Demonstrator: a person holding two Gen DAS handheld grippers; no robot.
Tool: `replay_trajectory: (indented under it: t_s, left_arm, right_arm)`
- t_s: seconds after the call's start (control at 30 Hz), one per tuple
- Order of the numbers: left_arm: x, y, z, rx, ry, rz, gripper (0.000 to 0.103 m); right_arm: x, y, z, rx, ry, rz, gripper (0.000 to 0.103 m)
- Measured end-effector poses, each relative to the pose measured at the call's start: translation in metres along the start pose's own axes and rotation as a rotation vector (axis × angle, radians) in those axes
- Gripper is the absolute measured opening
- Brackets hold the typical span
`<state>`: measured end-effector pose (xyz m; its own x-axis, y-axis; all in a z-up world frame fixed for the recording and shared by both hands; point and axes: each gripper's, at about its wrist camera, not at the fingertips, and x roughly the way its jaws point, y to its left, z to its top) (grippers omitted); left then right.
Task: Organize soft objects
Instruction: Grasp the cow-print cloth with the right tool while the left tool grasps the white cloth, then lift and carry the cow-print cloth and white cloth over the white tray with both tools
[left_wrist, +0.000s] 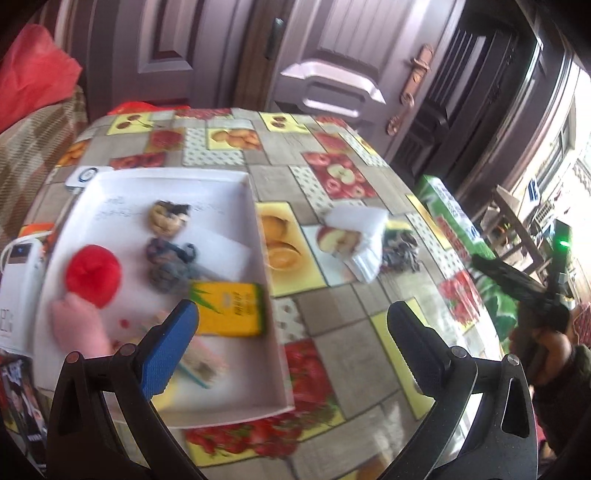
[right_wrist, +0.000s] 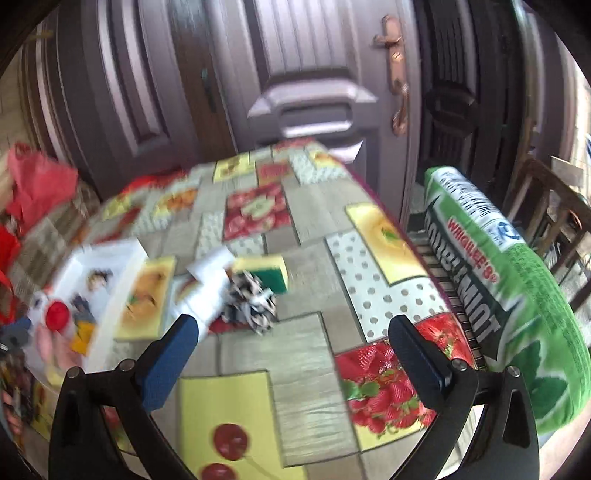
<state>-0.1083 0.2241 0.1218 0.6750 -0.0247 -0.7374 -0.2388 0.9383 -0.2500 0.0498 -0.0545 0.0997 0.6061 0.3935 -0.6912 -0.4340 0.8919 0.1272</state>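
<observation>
A white tray (left_wrist: 229, 177) on the fruit-print table holds a red pompom (left_wrist: 93, 275), a pink soft piece (left_wrist: 79, 328), a beige-and-black cloth ball (left_wrist: 168, 218), a grey-blue cloth ball (left_wrist: 171, 264) and a yellow sponge (left_wrist: 229, 308). My left gripper (left_wrist: 291, 334) is open and empty above the tray's near right corner. On the table lie a white foam piece (right_wrist: 210, 291), a black-and-white fabric bundle (right_wrist: 251, 308) and a yellow-green sponge (right_wrist: 271, 273). My right gripper (right_wrist: 293, 341) is open and empty, short of the bundle.
A green Doublemint-print pillow (right_wrist: 498, 295) lies off the table's right edge. A white power bank (left_wrist: 22, 280) and magazines (left_wrist: 18, 398) sit left of the tray. A door (right_wrist: 314, 74) stands behind the table. A red bag (left_wrist: 33, 74) lies far left.
</observation>
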Motion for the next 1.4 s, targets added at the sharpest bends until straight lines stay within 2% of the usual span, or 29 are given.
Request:
replay_trajectory:
  t_s: [0.17,0.23,0.3,0.33,0.43,0.5,0.57,0.67,0.83,0.87,0.93,0.97,1.0,1.07,1.2,1.4]
  left_arm:
    - [0.016,-0.025,-0.002,-0.033,0.038,-0.005,0.103]
    - [0.025,-0.035,0.001,-0.029,0.061,0.014,0.103]
    - [0.034,-0.042,0.005,-0.013,0.074,0.036,0.103]
    - [0.040,-0.046,0.007,-0.003,0.082,0.053,0.103]
    - [0.063,-0.057,0.015,0.019,0.112,0.086,0.103]
    - [0.083,-0.065,0.020,0.029,0.140,0.068,0.103]
    - [0.103,-0.071,0.024,0.038,0.169,0.038,0.102]
    - [0.139,-0.088,0.033,0.077,0.213,0.001,0.088]
    - [0.189,-0.109,0.044,0.141,0.255,0.005,0.085]
    - [0.199,-0.111,0.044,0.143,0.268,0.009,0.080]
    - [0.217,-0.114,0.043,0.151,0.302,0.038,0.056]
    - [0.220,-0.116,0.043,0.174,0.287,0.059,0.054]
    - [0.220,-0.118,0.042,0.199,0.275,0.070,0.043]
    - [0.215,-0.121,0.039,0.204,0.272,0.056,0.040]
    - [0.182,-0.119,0.039,0.159,0.213,0.010,0.040]
    - [0.091,-0.121,0.052,0.127,0.042,-0.016,0.040]
  right_arm:
    - [0.055,0.006,-0.004,-0.080,0.101,0.052,0.102]
    - [0.077,0.012,-0.002,-0.121,0.126,0.085,0.092]
    - [0.092,0.020,0.002,-0.148,0.140,0.118,0.073]
    - [0.102,0.023,0.004,-0.156,0.149,0.136,0.069]
    - [0.123,0.025,0.006,-0.144,0.194,0.181,0.043]
    - [0.124,0.022,0.007,-0.111,0.202,0.240,0.034]
    - [0.117,0.014,0.005,-0.103,0.205,0.266,0.032]
    - [0.101,-0.014,-0.004,-0.037,0.214,0.284,0.031]
    - [0.067,-0.073,-0.019,0.120,0.201,0.274,0.031]
    - [0.063,-0.081,-0.018,0.139,0.194,0.270,0.031]
    - [0.051,-0.093,-0.017,0.175,0.171,0.263,0.031]
    - [0.045,-0.099,-0.017,0.194,0.157,0.262,0.031]
    - [0.038,-0.104,-0.015,0.210,0.140,0.262,0.031]
    - [0.025,-0.108,-0.011,0.230,0.107,0.263,0.031]
    - [0.002,-0.109,0.004,0.253,0.039,0.281,0.031]
    - [-0.042,-0.073,0.033,0.192,-0.093,0.351,0.031]
